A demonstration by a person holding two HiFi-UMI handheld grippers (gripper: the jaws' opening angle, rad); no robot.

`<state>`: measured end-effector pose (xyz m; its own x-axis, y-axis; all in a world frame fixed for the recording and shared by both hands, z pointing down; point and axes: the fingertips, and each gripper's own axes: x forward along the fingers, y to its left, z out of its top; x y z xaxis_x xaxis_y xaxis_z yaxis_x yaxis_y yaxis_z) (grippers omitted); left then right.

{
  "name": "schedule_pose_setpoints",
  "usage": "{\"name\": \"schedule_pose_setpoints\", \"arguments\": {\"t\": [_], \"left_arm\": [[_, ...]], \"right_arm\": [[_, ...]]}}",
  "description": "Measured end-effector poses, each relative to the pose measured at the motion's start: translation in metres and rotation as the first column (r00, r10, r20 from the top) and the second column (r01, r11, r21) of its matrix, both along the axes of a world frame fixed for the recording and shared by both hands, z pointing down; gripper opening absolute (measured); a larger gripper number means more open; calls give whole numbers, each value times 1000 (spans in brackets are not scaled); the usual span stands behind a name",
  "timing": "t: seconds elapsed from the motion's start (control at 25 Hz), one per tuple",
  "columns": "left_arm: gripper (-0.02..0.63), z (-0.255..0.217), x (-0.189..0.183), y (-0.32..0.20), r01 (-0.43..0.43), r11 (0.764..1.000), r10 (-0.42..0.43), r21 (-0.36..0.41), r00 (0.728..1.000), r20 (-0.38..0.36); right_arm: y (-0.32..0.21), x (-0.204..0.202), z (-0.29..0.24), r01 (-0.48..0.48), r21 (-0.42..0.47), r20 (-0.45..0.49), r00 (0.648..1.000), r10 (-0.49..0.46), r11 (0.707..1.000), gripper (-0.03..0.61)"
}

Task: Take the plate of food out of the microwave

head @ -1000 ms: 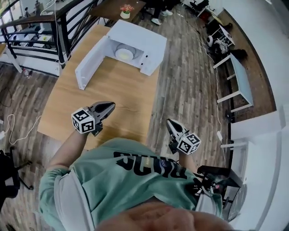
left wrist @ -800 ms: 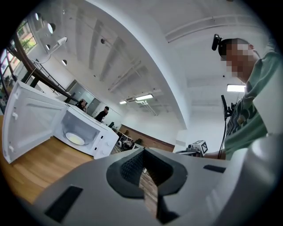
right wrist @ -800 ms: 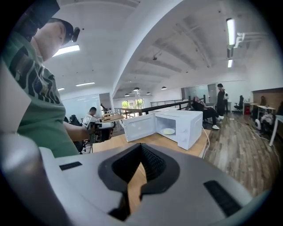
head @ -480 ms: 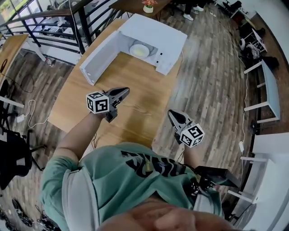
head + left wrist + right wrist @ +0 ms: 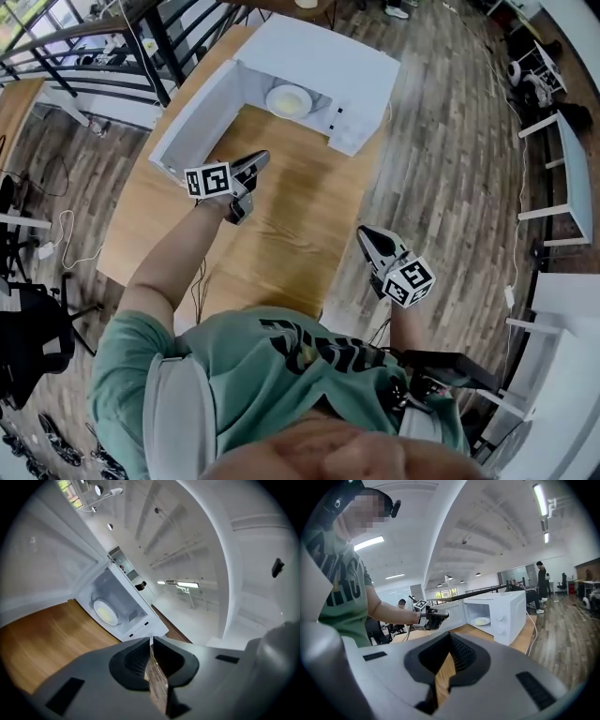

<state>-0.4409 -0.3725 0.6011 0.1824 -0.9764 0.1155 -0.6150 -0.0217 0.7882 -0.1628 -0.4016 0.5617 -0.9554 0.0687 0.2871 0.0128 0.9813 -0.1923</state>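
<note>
Microwave sits at the 12 o'clock end of the worktop, in the head view; its door is swung wide toward 10 o'clock, so the cavity is exposed to a straight reach from the near side; plate rests on the cavity floor, not lifted, with pale yellow food heaped on it; nothing touches it. Left claw hangs over the worktop between the person and the cavity, nose aimed toward 1 o'clock at the opening, near the door but well short of the plate; its jaws are together with nothing in them, only a sliver of wood showing through. Right claw is held back at 4 o'clock, past the worktop's edge and over the plank floor; jaws likewise closed and empty; judged to be waiting clear so the left has room. Reading: approach stage only; the jaws would have to part before any grip on the plate's rim; a level carry looks wise, since the food sits loose.
</note>
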Motion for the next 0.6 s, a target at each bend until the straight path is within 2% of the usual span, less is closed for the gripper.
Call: {"name": "schedule_pose_setpoints", "arguments": {"t": [0.16, 0.32, 0.6], "left_arm": [[49, 34, -38, -40, 66, 997, -70, -36, 991, -117], [105, 71, -73, -73, 138, 987, -153, -88, 967, -202], [221, 115, -115, -117, 187, 967, -232, -174, 927, -295]], "right_arm": [[-26, -21, 5, 3, 4, 14, 1000, -3, 1000, 6], [-40, -32, 18, 8, -13, 12, 1000, -7, 1000, 6], [-51, -43, 43, 12, -81, 9, 1000, -12, 997, 6]]}}
